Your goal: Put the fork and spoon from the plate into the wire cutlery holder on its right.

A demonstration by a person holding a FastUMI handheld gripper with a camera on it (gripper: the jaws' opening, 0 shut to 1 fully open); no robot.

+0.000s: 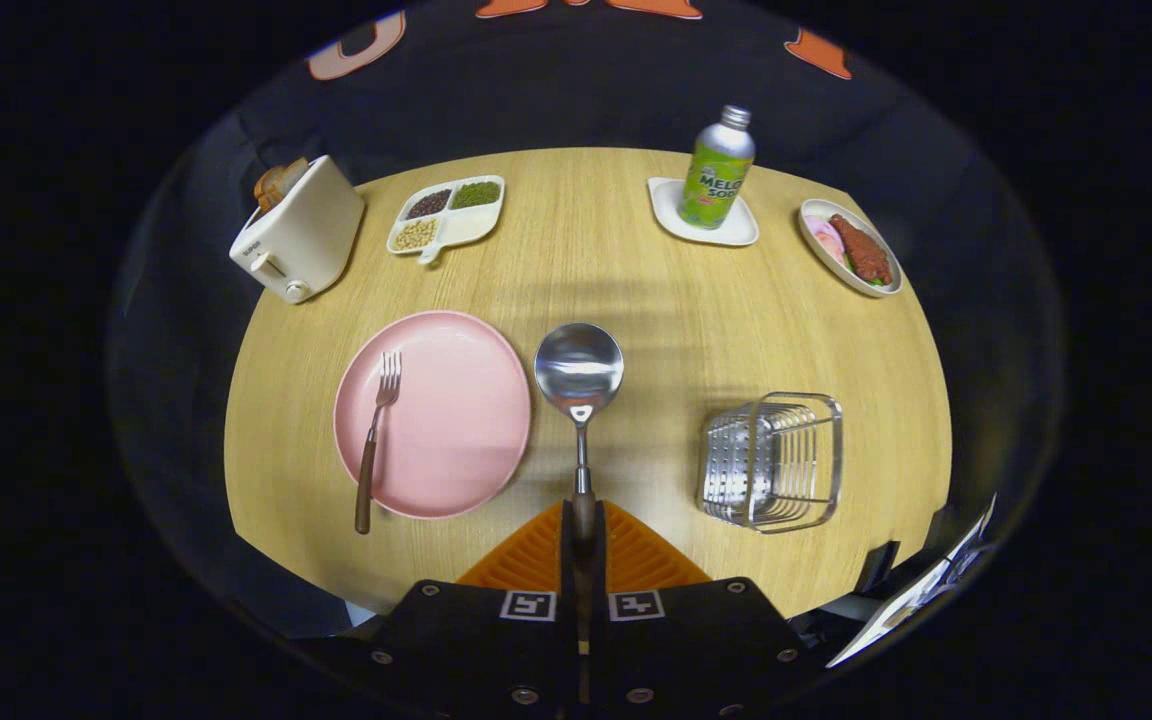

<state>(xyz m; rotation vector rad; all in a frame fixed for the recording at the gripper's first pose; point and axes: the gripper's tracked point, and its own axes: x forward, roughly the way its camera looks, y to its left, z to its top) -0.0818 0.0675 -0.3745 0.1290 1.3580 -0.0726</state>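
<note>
Jaws: the gripper [583, 535] is clenched on the spoon [579, 380], both fingers pressed against the dark handle between them.
Spoon: it runs straight ahead from the jaws, bowl furthest out and facing up, held above the surface [636, 260]. The bowl sits between the plate and the holder, nearer the plate's right rim.
Fork: the fork [376, 430] is ahead and to the left of the jaws, tines resting on the plate, its dark handle crossing the near rim and reaching onto the surface.
Plate: the pink plate [456, 420] lies ahead-left of the jaws, just beside the spoon.
Holder: the wire holder [772, 460] stands ahead-right of the jaws, well apart from the spoon, with nothing visible inside it.
Beyond the jaws: a toaster [298, 243] with bread in it far left; a divided dish [446, 215] of beans next to it; a bottle [717, 170] on a small white tray [736, 230] far right; an oval dish [851, 248] of food beyond the holder.
Hidden: the end of the spoon handle is covered by the fingers. Whether the bowl touches the surface cannot be told.
Writing: the bottle label shows large letters, partly turned away. A sheet of paper [921, 595] by the surface's near right edge is too blurred to read.
</note>
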